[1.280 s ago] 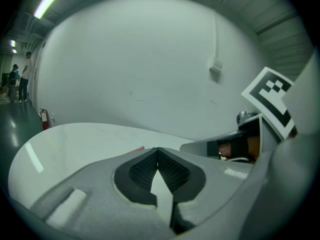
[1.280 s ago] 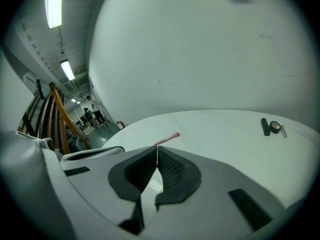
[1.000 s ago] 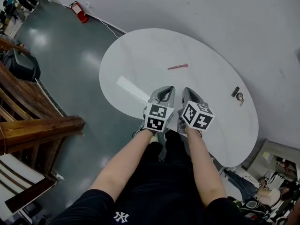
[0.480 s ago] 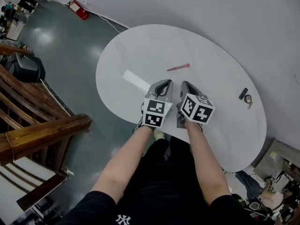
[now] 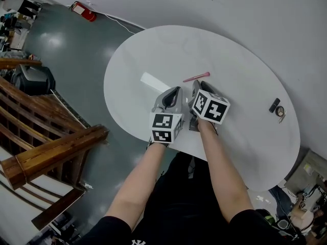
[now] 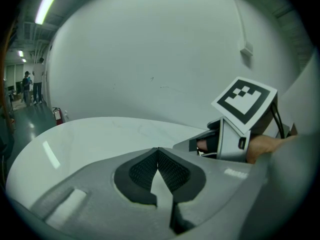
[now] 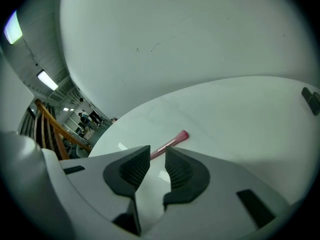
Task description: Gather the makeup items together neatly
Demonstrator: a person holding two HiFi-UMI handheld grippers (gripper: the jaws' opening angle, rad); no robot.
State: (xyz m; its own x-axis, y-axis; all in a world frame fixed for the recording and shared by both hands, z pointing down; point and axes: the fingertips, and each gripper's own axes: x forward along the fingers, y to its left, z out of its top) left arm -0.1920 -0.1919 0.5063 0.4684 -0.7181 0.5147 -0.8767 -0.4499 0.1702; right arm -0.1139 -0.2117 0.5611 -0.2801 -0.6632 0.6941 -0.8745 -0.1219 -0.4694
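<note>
Brush (image 5: 196,77) on table (image 5: 230,137), dark items (image 5: 274,105) well apart

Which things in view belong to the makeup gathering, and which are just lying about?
Job: pink stick-shaped item; small black item and small round item near the edge of the table (too small to identify, presumably makeup).
Lying about: red fire extinguisher, black bag, wooden railing, all off the table.

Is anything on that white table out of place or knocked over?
Nothing is spilled or broken, but the items are scattered. A pink makeup stick lies alone, slanted, near the middle of the table, while a small dark case and a round piece sit far off by its right edge.
</note>
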